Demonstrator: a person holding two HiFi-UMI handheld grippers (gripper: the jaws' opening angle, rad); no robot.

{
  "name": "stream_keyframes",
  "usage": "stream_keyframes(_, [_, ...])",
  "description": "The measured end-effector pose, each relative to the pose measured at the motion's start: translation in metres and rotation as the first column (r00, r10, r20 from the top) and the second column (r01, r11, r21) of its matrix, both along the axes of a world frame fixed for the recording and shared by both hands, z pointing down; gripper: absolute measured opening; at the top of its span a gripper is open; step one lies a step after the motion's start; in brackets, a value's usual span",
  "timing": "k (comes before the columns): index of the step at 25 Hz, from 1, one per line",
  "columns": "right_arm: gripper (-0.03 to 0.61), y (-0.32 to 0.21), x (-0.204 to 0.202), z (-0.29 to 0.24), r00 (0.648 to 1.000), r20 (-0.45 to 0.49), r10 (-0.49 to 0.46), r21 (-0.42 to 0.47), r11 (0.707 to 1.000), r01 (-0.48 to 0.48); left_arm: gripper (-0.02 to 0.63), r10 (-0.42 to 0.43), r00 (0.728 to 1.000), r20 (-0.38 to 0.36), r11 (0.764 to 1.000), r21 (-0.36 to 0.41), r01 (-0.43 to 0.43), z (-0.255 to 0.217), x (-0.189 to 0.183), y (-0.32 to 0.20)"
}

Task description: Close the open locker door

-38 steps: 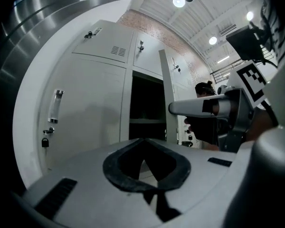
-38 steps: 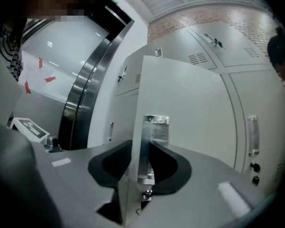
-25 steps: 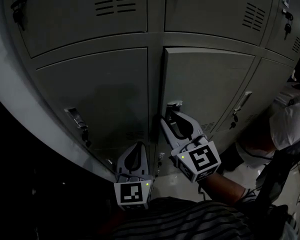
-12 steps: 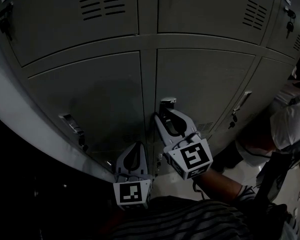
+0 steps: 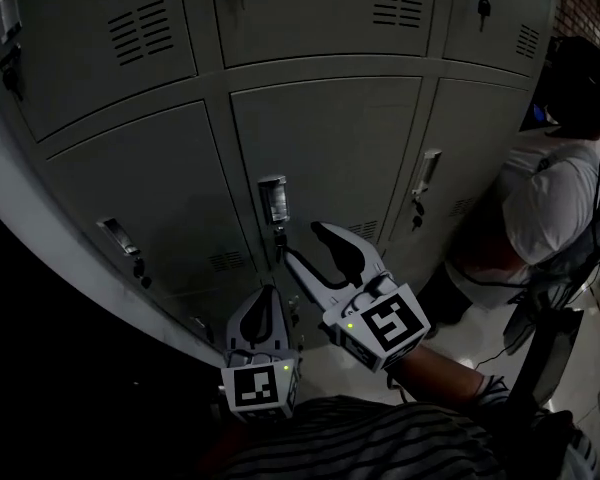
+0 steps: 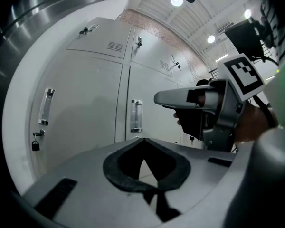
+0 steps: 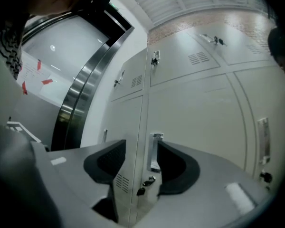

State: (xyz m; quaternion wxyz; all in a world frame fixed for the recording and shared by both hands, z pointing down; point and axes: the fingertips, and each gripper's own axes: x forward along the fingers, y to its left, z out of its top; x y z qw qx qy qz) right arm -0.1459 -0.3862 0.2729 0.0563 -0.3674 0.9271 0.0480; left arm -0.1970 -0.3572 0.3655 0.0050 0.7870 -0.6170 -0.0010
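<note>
The locker door (image 5: 325,153) is sitting in the lower row of the lockers (image 5: 130,198), in the middle, flush with the doors on either side of it. Its upright handle (image 5: 273,200) is standing near the door's left edge, with a small key (image 7: 142,190) hanging just below it. The right gripper (image 5: 306,245) is hovering just off the handle, and its fingers (image 7: 180,167) are spreading apart; in the right gripper view the handle is showing between them, but neither pad is pressing on it. The left gripper (image 5: 264,294) is hanging lower and to the left, pointing at the base of the lockers, its fingers (image 6: 128,163) pressing together on nothing. A person (image 5: 540,203) in a white shirt is crouching beside the lockers at the right.
</note>
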Motion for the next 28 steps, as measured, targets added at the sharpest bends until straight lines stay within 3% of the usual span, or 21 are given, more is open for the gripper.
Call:
stream_keyframes(2, [0.193,0.030,0.025,0.001,1.000,0.026,0.008,-0.009,1.000,-0.008,0.005,0.006,1.000,-0.005,1.000,0.022,-0.006,-0.006,0.019,0.021])
stream_keyframes(11, [0.021,0.187,0.159,0.022,0.996,0.044,0.077,-0.049,0.996,-0.075,0.005,0.055,0.998,0.003,0.998,0.015,-0.055,-0.002,0.144,0.165])
stream_keyframes(15, [0.002,0.253,0.203,0.033,0.996,0.049,0.076,-0.099,0.993,-0.071,0.005,0.049,0.999,0.018,0.999,-0.020,-0.049,0.004,0.187,0.238])
stream_keyframes(23, [0.000,0.365,0.228,0.052,0.999,0.050,0.012,-0.212,0.977,-0.001,0.005,-0.005,0.999,0.051,0.998,-0.056,0.008,0.000,0.212,0.345])
stream_keyframes(28, [0.000,0.397,0.222,0.048,0.998,0.056,0.014,-0.212,0.977,-0.002,0.005,0.007,0.998,0.069,0.999,-0.033,-0.005,-0.010,0.207,0.377])
